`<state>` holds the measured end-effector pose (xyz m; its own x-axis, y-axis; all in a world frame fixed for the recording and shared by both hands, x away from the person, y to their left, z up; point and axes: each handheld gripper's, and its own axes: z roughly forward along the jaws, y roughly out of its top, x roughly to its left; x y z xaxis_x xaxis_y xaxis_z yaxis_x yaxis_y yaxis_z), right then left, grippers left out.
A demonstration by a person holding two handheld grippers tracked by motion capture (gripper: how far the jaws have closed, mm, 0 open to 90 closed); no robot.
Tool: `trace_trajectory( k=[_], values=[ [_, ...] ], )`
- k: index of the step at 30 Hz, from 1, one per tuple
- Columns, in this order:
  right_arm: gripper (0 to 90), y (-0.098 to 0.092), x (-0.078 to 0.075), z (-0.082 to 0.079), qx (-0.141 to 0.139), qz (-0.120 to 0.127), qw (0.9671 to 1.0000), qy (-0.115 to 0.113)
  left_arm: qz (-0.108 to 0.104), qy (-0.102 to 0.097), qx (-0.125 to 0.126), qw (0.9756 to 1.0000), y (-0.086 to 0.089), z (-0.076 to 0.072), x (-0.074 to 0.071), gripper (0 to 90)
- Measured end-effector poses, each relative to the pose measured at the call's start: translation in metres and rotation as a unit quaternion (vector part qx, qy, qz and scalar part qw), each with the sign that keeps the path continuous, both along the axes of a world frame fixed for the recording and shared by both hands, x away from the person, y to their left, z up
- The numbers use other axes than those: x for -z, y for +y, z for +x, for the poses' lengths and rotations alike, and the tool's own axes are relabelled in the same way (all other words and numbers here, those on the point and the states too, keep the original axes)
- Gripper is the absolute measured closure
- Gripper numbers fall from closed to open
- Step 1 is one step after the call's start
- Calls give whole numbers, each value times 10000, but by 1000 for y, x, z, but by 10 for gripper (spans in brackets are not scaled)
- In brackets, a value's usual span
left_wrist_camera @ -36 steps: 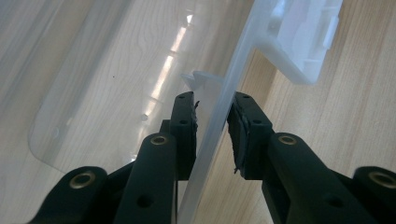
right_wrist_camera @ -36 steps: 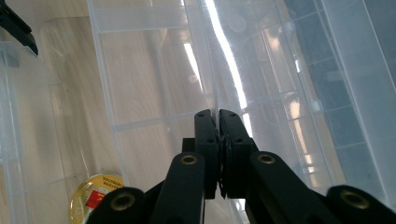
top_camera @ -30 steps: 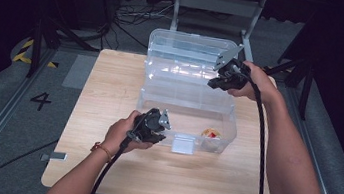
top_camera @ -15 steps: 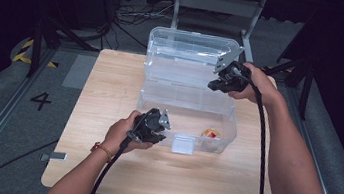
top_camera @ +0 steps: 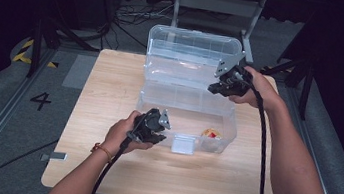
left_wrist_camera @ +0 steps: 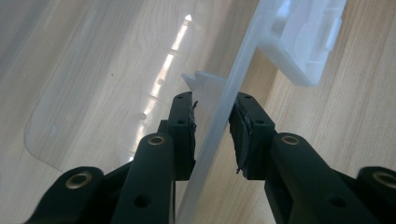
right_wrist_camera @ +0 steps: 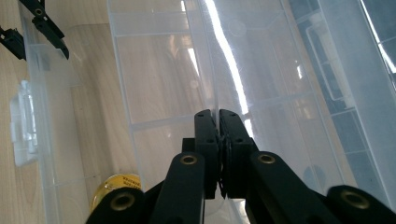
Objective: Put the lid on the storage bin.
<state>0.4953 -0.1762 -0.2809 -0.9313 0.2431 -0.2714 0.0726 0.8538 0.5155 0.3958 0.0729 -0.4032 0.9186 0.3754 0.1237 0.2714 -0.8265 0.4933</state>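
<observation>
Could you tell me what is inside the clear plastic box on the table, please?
Inside the clear plastic box, a small yellow and red item sits at the near right corner. Its label is too small to read, and the right gripper hides part of it in the right gripper view.

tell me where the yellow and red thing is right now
In the high view the yellow and red thing lies inside the clear box, in its near right corner, right of the white latch.

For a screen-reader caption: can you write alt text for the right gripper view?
The black right tongs are shut on a thin clear wall of an open plastic box on a wooden table. A small yellow item lies inside the box, below left.
</observation>
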Motion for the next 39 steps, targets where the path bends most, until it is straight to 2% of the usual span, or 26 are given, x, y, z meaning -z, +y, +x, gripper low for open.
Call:
trace_trajectory(
  k=[9,18,22,26,39],
  values=[
    [871,-3,3,-10,-19,80,10000,-45,-12,-27,-3,10000,0,0,0,708],
    [864,-8,7,-18,-44,309,9995,-12,-36,-52,-5,10000,0,-1,1,705],
    [858,-8,9,-22,-64,346,9994,-30,-154,-70,-43,9998,1,-2,1,698],
    [851,-8,10,-26,-62,397,9992,-54,-159,-87,-49,9998,2,-2,2,692],
    [839,-8,14,-30,-45,558,9984,-59,-200,-292,-66,9994,2,-6,3,672]
  ],
)
